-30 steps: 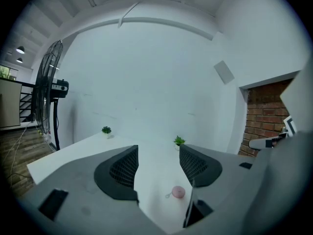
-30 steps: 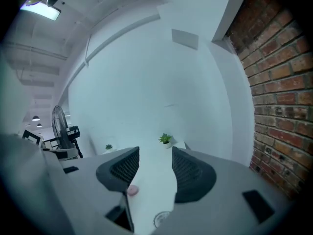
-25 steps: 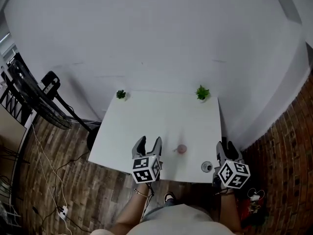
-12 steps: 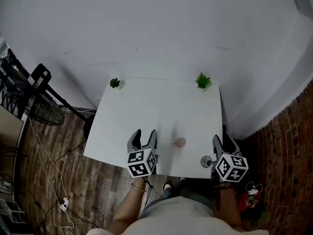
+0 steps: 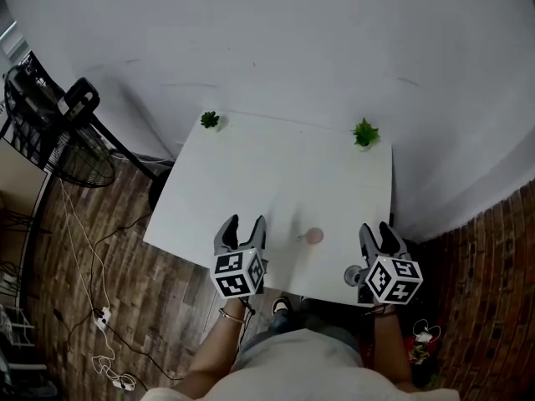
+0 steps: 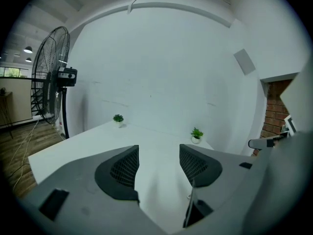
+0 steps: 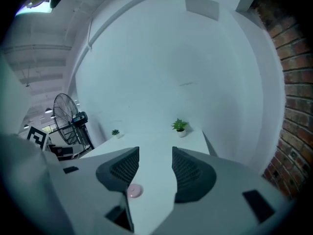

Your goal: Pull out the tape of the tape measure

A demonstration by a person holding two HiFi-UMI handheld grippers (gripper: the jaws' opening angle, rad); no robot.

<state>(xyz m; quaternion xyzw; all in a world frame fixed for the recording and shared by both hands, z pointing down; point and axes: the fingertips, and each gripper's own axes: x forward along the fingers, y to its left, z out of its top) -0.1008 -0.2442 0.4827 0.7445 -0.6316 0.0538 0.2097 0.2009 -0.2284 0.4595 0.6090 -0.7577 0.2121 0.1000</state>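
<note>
A small round pink tape measure (image 5: 313, 236) lies on the white table (image 5: 276, 182) near its front edge; in the right gripper view the tape measure (image 7: 134, 191) shows just left of the jaws. My left gripper (image 5: 242, 228) hovers over the front edge, left of the tape measure, open and empty. It shows open in its own view too (image 6: 157, 166). My right gripper (image 5: 376, 235) is at the table's front right corner, right of the tape measure, open with nothing between its jaws (image 7: 155, 166).
Two small potted plants stand at the back corners, one left (image 5: 210, 119) and one right (image 5: 365, 132). A round metal fitting (image 5: 353, 274) sits at the front right edge. A standing fan (image 5: 50, 132) and cables on the wooden floor are to the left.
The head view has shifted a little. Both grippers stay open near the table's front edge; the tape measure has not moved on the table.
</note>
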